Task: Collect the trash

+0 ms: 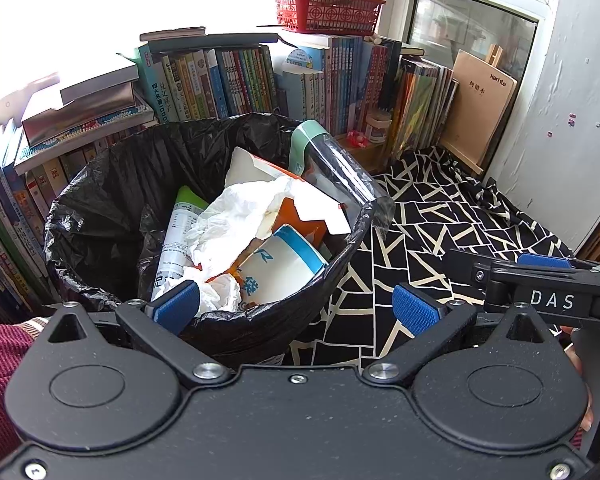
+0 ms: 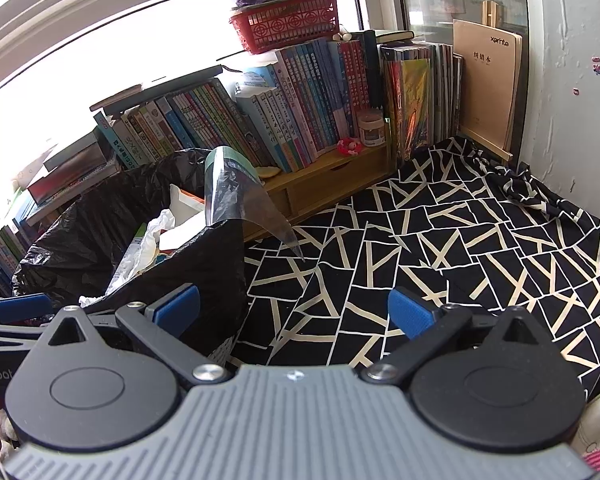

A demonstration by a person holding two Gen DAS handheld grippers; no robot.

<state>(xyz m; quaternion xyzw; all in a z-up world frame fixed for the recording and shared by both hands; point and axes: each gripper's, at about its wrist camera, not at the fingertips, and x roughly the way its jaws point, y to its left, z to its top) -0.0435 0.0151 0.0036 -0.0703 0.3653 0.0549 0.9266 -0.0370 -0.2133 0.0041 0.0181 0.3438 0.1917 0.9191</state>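
**Bin Filled, Cloth Left Bare**

The patterned cloth (image 2: 440,240) is seen clear of litter. Trash is held in the black-lined bin (image 1: 100,216): crumpled tissue (image 1: 236,216), a paper cup (image 1: 280,264), a clear plastic sheet (image 2: 240,200) jutting over the rim. That sheet is best pushed inside. Both the left gripper (image 1: 296,306) and right gripper (image 2: 294,306) are spread wide, nothing held.
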